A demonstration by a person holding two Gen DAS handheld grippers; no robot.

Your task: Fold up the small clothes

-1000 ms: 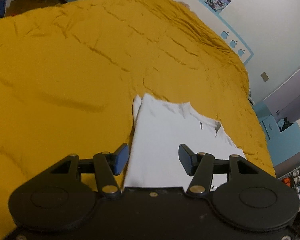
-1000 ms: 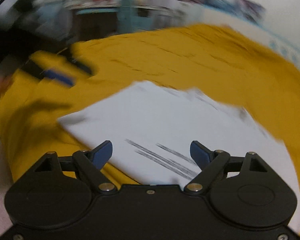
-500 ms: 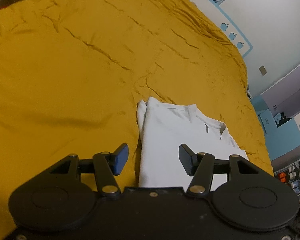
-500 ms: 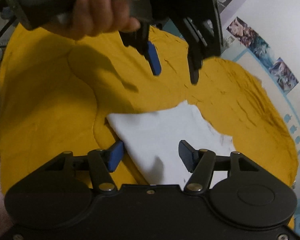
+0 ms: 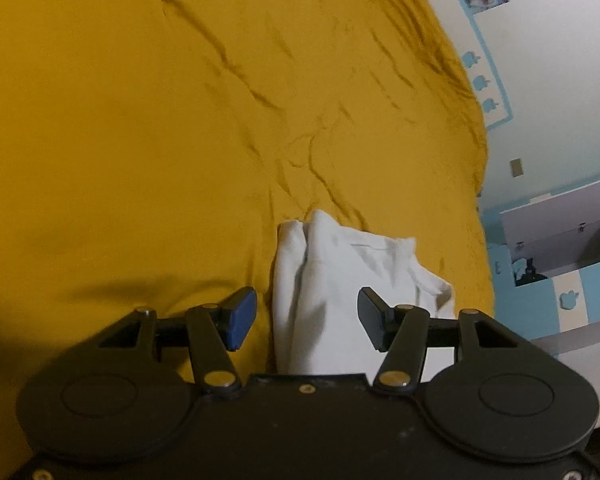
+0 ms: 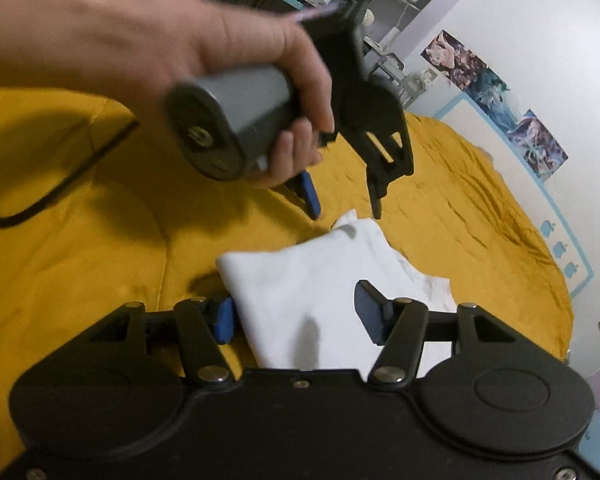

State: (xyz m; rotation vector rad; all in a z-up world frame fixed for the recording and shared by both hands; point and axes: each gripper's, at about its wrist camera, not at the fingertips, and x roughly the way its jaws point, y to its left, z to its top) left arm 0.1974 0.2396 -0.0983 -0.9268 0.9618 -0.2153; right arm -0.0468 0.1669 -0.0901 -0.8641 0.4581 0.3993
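Since half a second ago the left hand-held gripper (image 5: 306, 318) has sunk closer to the white shirt (image 5: 352, 280), which is now bunched on the yellow bed (image 5: 140, 140), near its right edge. Only the right wrist view shows the person's left hand (image 6: 204, 40) wrapped round the grey handle, that gripper tilted down with jaws wide above the shirt's far corner. The right hand-held gripper (image 6: 296, 316) also stands wide, straddling the shirt's near part, gripping nothing.

White shirt (image 5: 340, 280): soft matt cloth, creased. Bedspread (image 5: 140, 140): mustard matt fabric, wrinkled, upper frame. Left tool (image 5: 306, 316): matt black plastic, shiny metal rivets, blue pads (image 5: 240, 316).
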